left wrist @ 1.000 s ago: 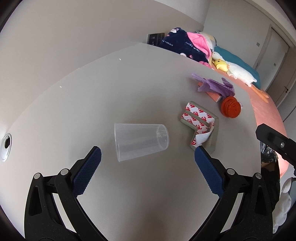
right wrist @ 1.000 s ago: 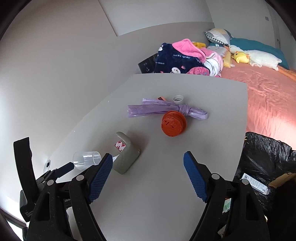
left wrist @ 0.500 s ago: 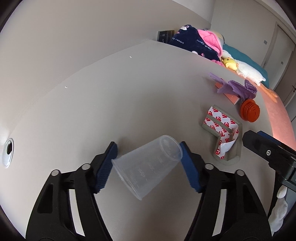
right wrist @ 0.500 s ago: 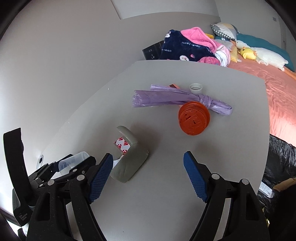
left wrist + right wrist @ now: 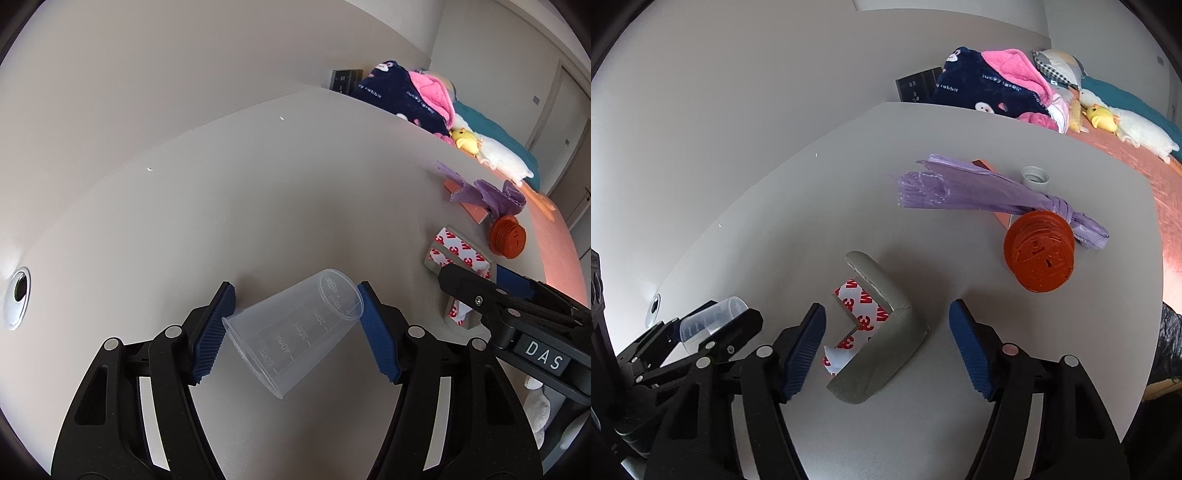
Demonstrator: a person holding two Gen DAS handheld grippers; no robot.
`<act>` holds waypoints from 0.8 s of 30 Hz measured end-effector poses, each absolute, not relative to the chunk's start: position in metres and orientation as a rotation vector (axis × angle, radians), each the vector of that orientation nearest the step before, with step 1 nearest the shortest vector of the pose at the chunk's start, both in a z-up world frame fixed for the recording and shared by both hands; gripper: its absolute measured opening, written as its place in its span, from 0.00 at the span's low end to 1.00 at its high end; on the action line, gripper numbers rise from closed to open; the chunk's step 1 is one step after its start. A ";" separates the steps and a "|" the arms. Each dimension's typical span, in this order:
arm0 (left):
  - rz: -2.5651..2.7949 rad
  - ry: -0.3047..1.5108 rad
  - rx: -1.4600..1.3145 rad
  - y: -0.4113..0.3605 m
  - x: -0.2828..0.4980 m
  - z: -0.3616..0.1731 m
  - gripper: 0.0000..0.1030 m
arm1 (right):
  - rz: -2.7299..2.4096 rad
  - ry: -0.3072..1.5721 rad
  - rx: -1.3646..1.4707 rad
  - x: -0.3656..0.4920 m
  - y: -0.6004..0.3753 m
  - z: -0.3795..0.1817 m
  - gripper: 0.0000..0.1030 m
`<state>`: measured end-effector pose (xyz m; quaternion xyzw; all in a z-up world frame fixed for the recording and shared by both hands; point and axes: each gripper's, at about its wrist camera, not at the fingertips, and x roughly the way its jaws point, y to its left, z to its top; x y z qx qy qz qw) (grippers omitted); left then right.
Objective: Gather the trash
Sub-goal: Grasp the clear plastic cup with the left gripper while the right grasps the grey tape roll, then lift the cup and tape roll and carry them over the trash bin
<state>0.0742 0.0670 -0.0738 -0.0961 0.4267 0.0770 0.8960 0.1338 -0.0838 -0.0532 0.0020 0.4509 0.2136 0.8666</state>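
Cup look: the measuring cup (image 5: pixel 295 332) is clear, thin plastic with raised millilitre marks from 10 to 50 up its side; it tilts, closed base up and away from the camera, open mouth down and toward it.
Cup place: off the grey table (image 5: pixel 258 203), lifted between the blue pads, with only its shadow on the tabletop below.
Left gripper: the left gripper (image 5: pixel 295 328) is clamped on the measuring cup, one ribbed pad against the rim of the mouth, the other against the edge of the base.
Right gripper: the right gripper (image 5: pixel 886 347) stands with its fingers wide apart, one on each side of the grey corner guard (image 5: pixel 875 332), touching neither side that I can see.
Corner guard: an L-shaped grey foam piece lying flat on the table, red-and-white backing tape on its inner faces, one white flap peeling loose.
Beyond the corner guard: an orange ridged lid (image 5: pixel 1039 254), a twisted purple bag (image 5: pixel 979 188) across a flat salmon-coloured piece, and a small grey cap (image 5: pixel 1035 176).
Hidden: from the left wrist, the right gripper's black frame covers most of the corner guard.
Cut off: from the right wrist, only the cup's base end shows behind the left gripper's frame; its markings are too blurred to read there.
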 end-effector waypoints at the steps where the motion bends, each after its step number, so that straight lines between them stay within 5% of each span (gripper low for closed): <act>1: 0.166 0.884 -0.201 0.069 0.074 -0.074 0.64 | 0.444 0.938 -0.018 0.133 -0.082 -0.053 0.62; 4: 0.173 0.885 -0.203 0.071 0.074 -0.074 0.64 | 0.442 0.926 -0.069 0.130 -0.076 -0.054 0.46; 24: 0.122 0.834 -0.214 0.062 0.066 -0.050 0.63 | 0.502 0.889 0.000 0.112 -0.092 -0.016 0.44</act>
